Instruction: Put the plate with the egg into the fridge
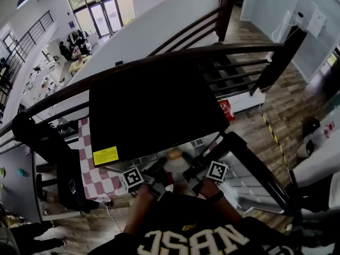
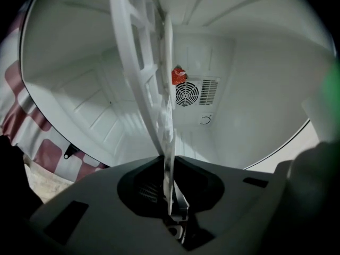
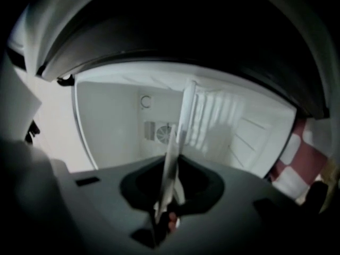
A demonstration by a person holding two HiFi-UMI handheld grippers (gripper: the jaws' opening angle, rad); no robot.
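Note:
A black mini fridge (image 1: 154,105) stands open towards me. At its mouth a pale plate (image 1: 179,165) carries a brownish egg (image 1: 174,154). My left gripper (image 1: 158,170) grips the plate's left rim and my right gripper (image 1: 192,172) its right rim. The left gripper view shows the left gripper (image 2: 170,195) shut on the plate's thin edge (image 2: 169,158), facing the white fridge interior (image 2: 79,62). The right gripper view shows the right gripper (image 3: 167,195) shut on the plate's edge (image 3: 172,153). Both gripper views are rolled, so the white fridge shelf (image 2: 139,62) runs up and down.
The fridge sits on a red-and-white checked cloth (image 1: 98,177). A small red item (image 2: 178,76) sits by the round fan grille (image 2: 187,93) on the back wall. The fridge's open door (image 1: 249,166) hangs at the right. A dark stair railing (image 1: 159,57) runs behind the fridge.

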